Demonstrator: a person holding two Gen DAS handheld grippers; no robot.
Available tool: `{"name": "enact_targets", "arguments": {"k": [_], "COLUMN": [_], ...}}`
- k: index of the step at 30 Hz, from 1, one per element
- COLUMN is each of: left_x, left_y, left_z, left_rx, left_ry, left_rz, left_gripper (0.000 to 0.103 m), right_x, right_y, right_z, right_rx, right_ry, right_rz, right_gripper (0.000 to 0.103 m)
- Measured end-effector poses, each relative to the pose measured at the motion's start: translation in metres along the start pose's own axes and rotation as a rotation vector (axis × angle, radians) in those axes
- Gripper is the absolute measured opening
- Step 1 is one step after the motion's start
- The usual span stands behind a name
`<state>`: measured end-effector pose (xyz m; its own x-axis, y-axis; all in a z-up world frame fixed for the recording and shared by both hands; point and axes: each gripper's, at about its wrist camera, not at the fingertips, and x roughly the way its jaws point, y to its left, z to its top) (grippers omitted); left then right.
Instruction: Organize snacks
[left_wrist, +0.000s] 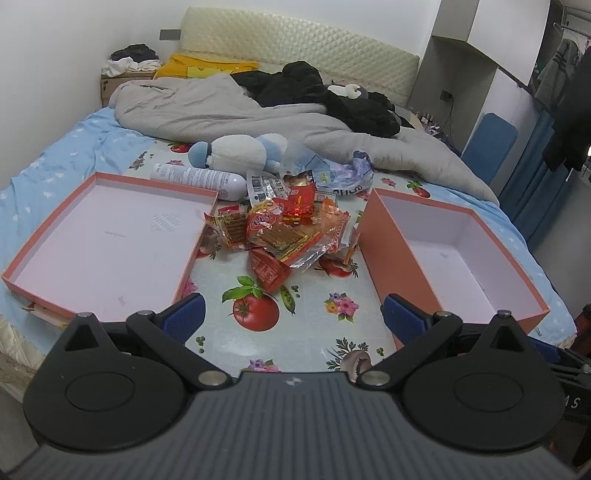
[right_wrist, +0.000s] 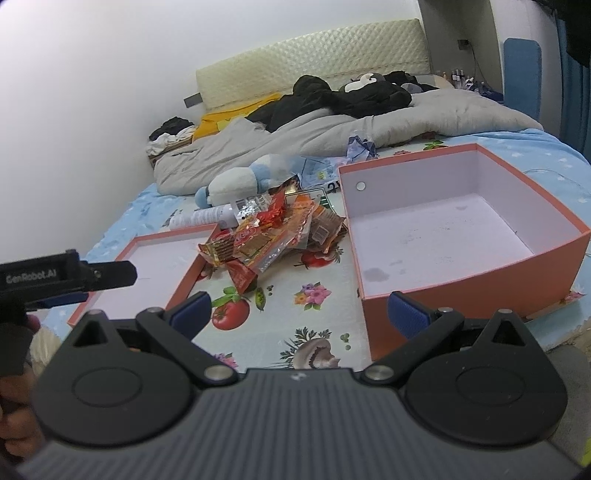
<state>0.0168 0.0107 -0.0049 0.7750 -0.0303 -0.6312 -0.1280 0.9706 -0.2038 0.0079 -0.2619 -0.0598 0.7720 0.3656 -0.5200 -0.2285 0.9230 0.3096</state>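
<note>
A pile of red and orange snack packets lies on a fruit-print mat on the bed, between a shallow orange box lid on the left and a deeper orange box on the right. Both boxes are empty. My left gripper is open and empty, well short of the pile. In the right wrist view the pile, the lid and the box show too. My right gripper is open and empty, near the box's front corner. The left gripper's body shows at the left.
A white spray bottle, a blue and white plush toy and crumpled plastic bags lie behind the pile. A grey duvet and black clothes cover the far bed. A wardrobe stands right.
</note>
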Motion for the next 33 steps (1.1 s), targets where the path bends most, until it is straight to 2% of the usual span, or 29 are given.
{"name": "enact_targets", "arguments": {"k": [21,29,33], "left_x": [0.0,0.01,0.015], "left_y": [-0.002,0.002,0.004], "left_z": [0.004,-0.004,-0.008], "left_rx": [0.017,-0.002,-0.002], "left_ry": [-0.004,0.027,0.038], "left_rz": [0.006,0.009,-0.009], "left_gripper": [0.103,0.103,0.103], "right_x": [0.003,0.006,0.009], "right_y": [0.002,-0.002,0.0], "right_z": [-0.001,-0.005,-0.01], "right_rx": [0.013,0.025,0.003], "right_ry": [0.021,0.034,0.025], "right_rz": [0.014,0.012,-0.017], "right_gripper": [0.103,0.103,0.103]}}
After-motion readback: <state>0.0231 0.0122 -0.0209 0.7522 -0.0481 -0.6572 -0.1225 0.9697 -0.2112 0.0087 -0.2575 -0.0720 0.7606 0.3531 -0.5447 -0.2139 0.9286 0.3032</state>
